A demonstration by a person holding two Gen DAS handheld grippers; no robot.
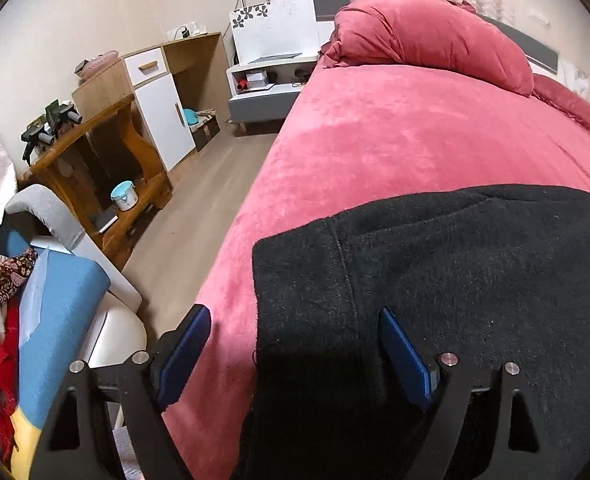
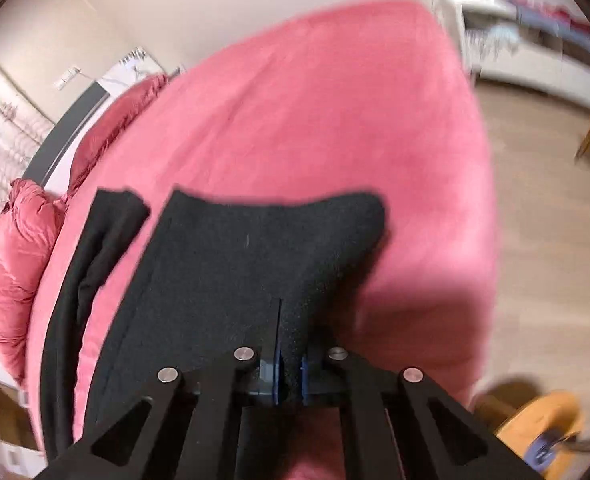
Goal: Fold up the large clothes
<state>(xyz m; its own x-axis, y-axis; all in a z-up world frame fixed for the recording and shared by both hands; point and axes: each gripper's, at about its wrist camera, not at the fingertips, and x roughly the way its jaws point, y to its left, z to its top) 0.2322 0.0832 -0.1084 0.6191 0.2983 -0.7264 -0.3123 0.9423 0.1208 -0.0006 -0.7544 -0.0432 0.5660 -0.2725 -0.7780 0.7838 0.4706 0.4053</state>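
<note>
The bed [image 1: 375,152], under its pink plush cover, fills most of both views, running from the centre out to twelve o'clock in the left wrist view. A rolled pink duvet [image 1: 427,36] sits at one o'clock there, up by the headboard. The garment [image 1: 455,280], a big black fleecy piece, lies on the cover at the near edge of the bed, spreading from the centre to five o'clock in that view. In the right wrist view it climbs from six o'clock toward the centre, with a separate dark strip off at nine o'clock, and the picture is blurred. At nine o'clock in the left view stands a wooden shelf [image 1: 107,160], a small blue pot [image 1: 123,196] on its lower board. At ten o'clock, a white cupboard [image 1: 163,108]. The left gripper [image 1: 295,352] hangs wide open at six o'clock, nothing pinched; the garment's edge runs between its blue pads without touching them. The right gripper [image 2: 291,376] is clamped tight on a fold of the garment, black cloth bunched between its pads.
</note>
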